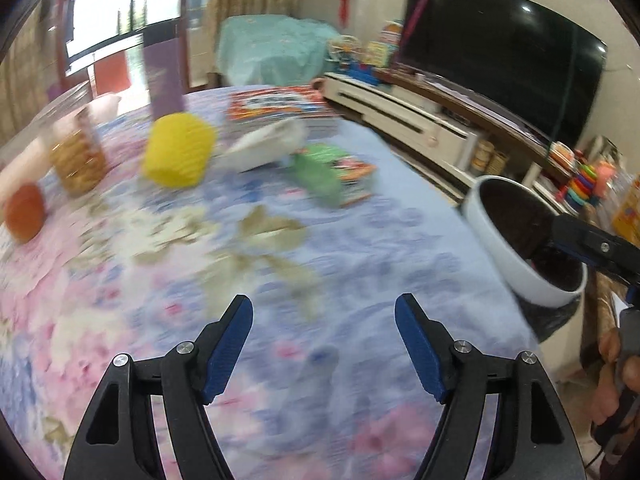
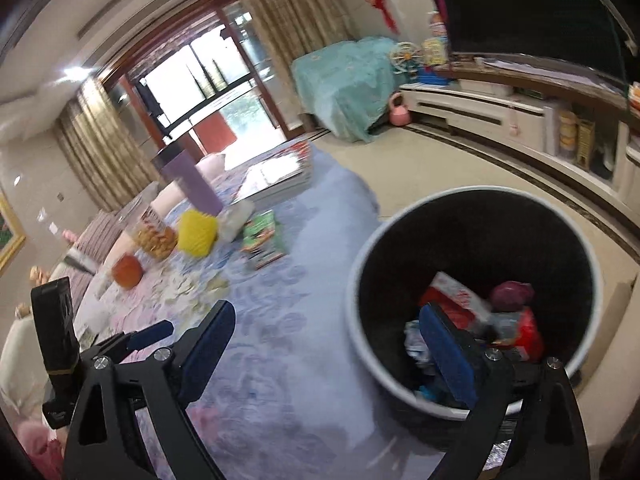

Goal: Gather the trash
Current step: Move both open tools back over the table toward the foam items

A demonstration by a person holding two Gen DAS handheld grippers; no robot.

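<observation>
Both views are motion-blurred. On the far left of the floral-clothed counter an orange is seen, with a snack jar just beside it and a yellow ribbed object further right. Behind that a purple cup stands upright. A white wrapper lies right of the yellow object, then a green packet, with a stack of books behind. Pale scraps are scattered mid-counter.

The left hand-held gripper is held over the counter, jaws spread, nothing between them. The bin, white outside and dark inside, is seen at the counter's right edge.

From the right wrist view, the right hand-held gripper is spread wide and empty, its right finger over the bin mouth. Trash is seen inside the bin: a red-white box, a dark red lump, a red wrapper.
</observation>
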